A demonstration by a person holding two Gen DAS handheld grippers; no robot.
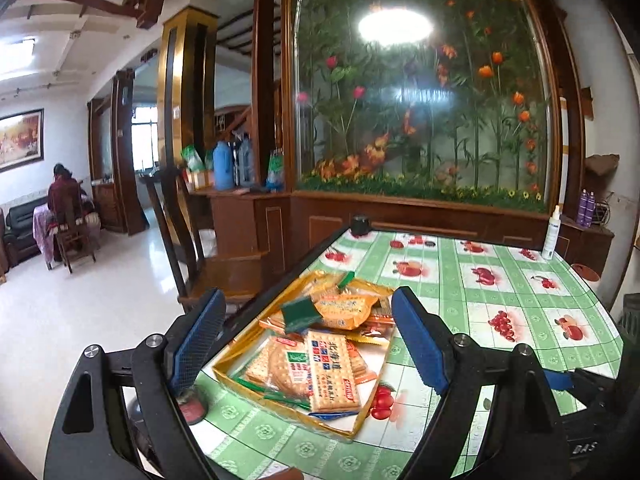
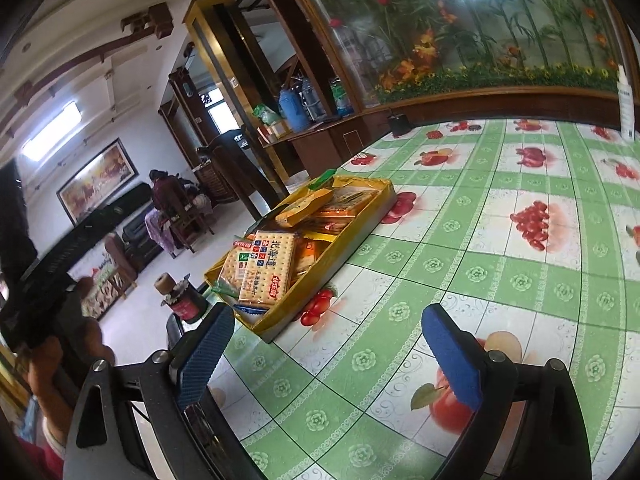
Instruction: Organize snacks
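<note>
While the yellow tray [image 1: 362, 420] sits at the table's [image 1: 500, 292] left edge, it already holds what appear to be all the visible snacks: a cracker pack [image 1: 330, 372] lies on top at the near end, an orange snack packet [image 1: 346, 310] rests toward the far end, and green-edged wrappers sit between and around them. No loose packet shows on the tablecloth in either view, so the collecting step appears largely complete; what may remain is tidying the overlapping packs, which lie slanted across one another.

The left gripper [image 1: 308, 354] is open and empty, its blue pads flanking the tray in the left wrist view without touching it. The right gripper [image 2: 332, 356] is likewise open and empty, with the tray at its 11 o'clock, near but apart.

Edges: the tray's left wall lies just beside the table edge, so any push toward 9 o'clock risks a fall to the floor. A wooden chair [image 1: 224, 264] stands close beyond that edge. Open room extends across the table toward 1 and 3 o'clock; a white spray bottle [image 1: 552, 236] stands at the far right edge, well apart.
</note>
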